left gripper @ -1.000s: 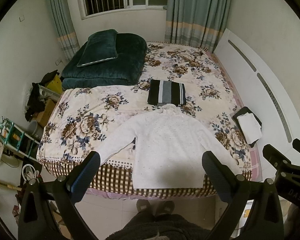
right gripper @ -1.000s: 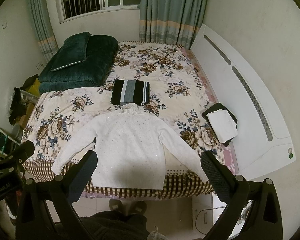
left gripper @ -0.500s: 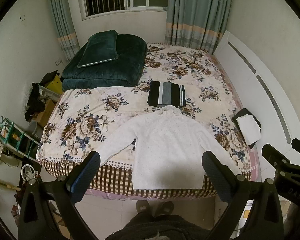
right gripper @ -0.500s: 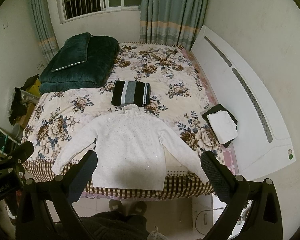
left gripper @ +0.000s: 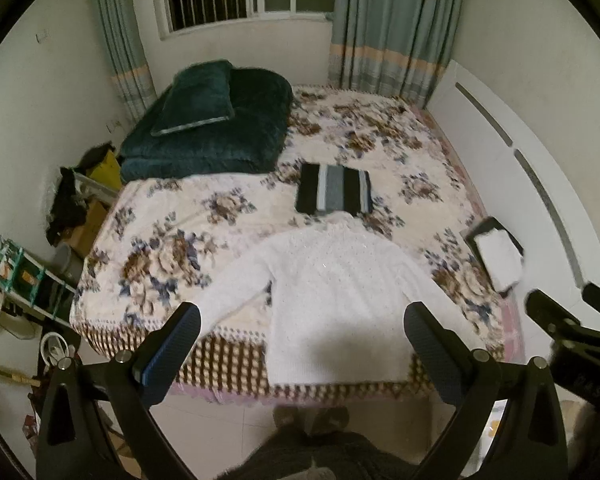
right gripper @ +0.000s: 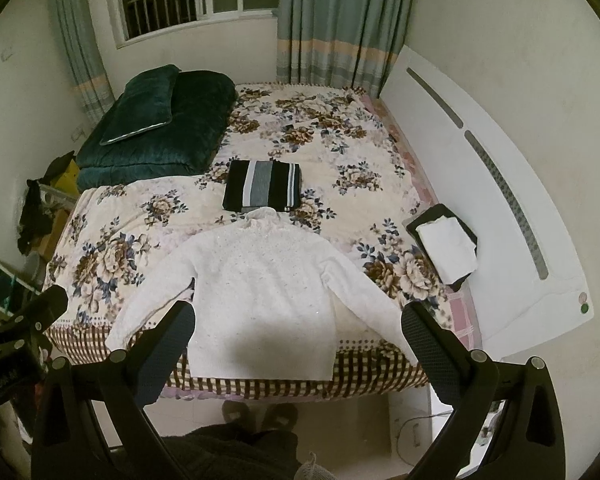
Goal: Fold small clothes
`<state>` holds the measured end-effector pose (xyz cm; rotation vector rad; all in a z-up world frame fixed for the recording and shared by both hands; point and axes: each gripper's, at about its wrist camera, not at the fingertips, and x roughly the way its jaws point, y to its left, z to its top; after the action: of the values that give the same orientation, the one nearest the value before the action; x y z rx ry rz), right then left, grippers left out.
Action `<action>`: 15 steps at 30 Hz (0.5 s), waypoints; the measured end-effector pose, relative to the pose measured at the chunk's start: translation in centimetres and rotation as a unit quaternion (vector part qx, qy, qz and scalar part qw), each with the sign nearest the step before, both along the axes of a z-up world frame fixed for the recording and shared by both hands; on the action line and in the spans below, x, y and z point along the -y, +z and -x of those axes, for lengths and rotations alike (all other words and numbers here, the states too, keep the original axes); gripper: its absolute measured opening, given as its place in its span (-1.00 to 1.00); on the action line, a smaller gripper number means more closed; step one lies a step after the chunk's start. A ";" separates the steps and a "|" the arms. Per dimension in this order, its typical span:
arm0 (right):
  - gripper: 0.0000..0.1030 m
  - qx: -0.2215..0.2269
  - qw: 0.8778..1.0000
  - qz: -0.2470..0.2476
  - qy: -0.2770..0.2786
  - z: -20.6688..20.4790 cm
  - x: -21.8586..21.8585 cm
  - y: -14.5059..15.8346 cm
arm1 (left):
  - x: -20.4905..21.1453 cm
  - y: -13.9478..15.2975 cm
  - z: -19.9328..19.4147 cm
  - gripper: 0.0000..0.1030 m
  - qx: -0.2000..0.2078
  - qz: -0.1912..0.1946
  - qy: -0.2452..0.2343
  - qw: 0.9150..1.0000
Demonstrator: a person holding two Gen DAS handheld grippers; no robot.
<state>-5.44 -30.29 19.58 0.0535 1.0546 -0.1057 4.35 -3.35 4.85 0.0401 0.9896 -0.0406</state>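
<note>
Both of your grippers hang above the floor at the foot of the bed, low in each frame, with nothing between them: the left gripper [left gripper: 302, 334] has its jaws spread wide, and so does the right gripper [right gripper: 298, 334]. Just beyond them, in the lower centre of both views, the white sweater [right gripper: 260, 284] lies flat on the floral bedspread [right gripper: 112, 256], hem at the checked edge, collar pointing away, both sleeves angled outward.

Start with the sleeves, I judge: take each cuff, the left sleeve [left gripper: 230, 294] with your left jaws, the right sleeve [right gripper: 366, 300] with your right. Pinch knit only, not the bedspread beneath. Carry each sleeve across the body before folding hem to collar.

Farther up, the folded striped garment [right gripper: 262, 190] sits just beyond the collar; keep clear of it.
</note>
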 end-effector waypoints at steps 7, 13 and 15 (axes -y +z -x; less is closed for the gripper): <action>1.00 -0.027 0.991 -0.048 -0.119 -4.0 4.9 -8.0 | 0.0 -10.6 -6.2 1.00 0.017 -0.046 0.013 0.999; 1.00 -0.095 0.947 -0.092 -0.292 -2.4 17.1 -22.8 | 1.9 -23.4 -11.5 1.00 -0.055 -0.093 0.006 0.994; 0.97 -0.116 0.922 -0.126 -0.348 -1.0 21.7 -28.4 | 2.6 -27.3 -12.5 1.00 -0.075 -0.106 0.010 0.991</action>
<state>-4.48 -52.02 -8.81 0.6673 1.2418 -0.6348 16.83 -5.93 -22.50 0.2255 1.1420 0.0811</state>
